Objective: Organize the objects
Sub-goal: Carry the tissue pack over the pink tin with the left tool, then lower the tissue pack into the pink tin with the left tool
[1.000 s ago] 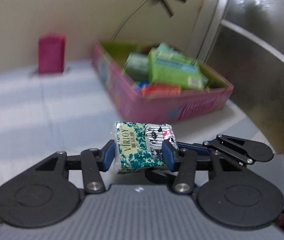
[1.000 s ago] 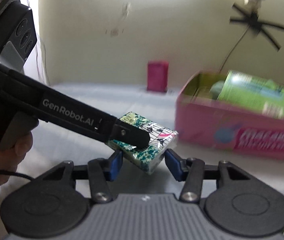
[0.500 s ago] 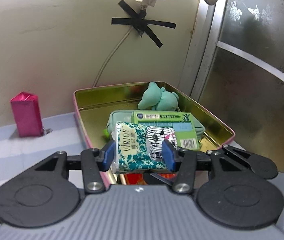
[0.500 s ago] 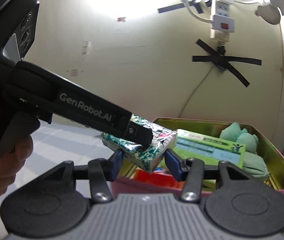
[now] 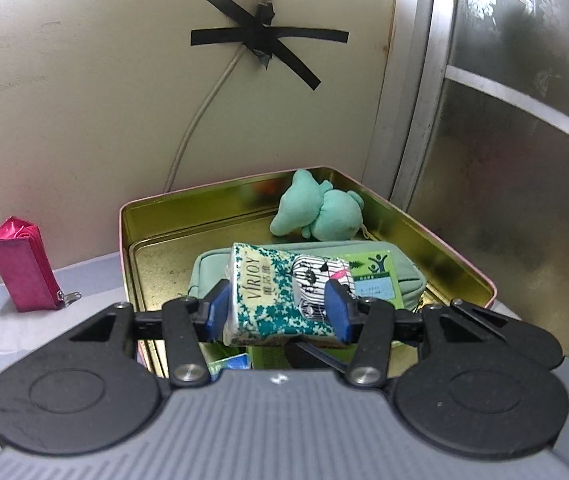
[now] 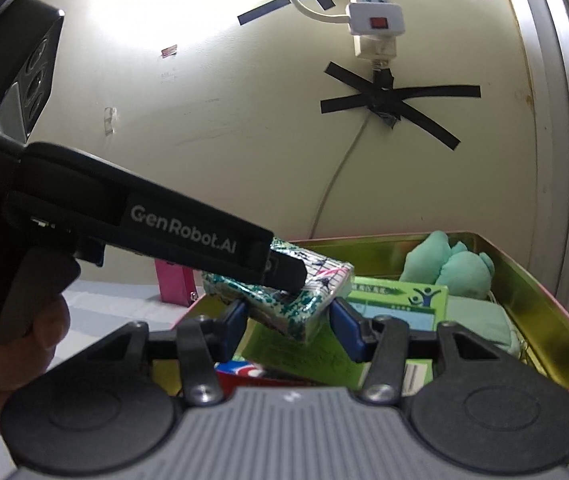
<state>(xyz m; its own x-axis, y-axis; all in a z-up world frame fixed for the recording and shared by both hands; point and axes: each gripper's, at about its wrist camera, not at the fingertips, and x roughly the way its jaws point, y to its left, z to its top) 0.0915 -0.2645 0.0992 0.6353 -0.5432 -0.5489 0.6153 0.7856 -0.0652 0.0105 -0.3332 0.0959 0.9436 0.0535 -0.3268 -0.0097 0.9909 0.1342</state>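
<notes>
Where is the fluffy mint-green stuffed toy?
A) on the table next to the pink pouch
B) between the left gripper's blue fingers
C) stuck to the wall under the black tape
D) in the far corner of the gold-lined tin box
D: the mint-green stuffed toy lies inside the gold-lined pink tin box at its far end, near the wall, while the left gripper is shut on a green-and-white tissue pack instead.

A shiny gold metal tin (image 5: 436, 236) holds a soft plush toy (image 5: 320, 216). The tissue pack (image 5: 284, 296) has glossy plastic wrap.
</notes>
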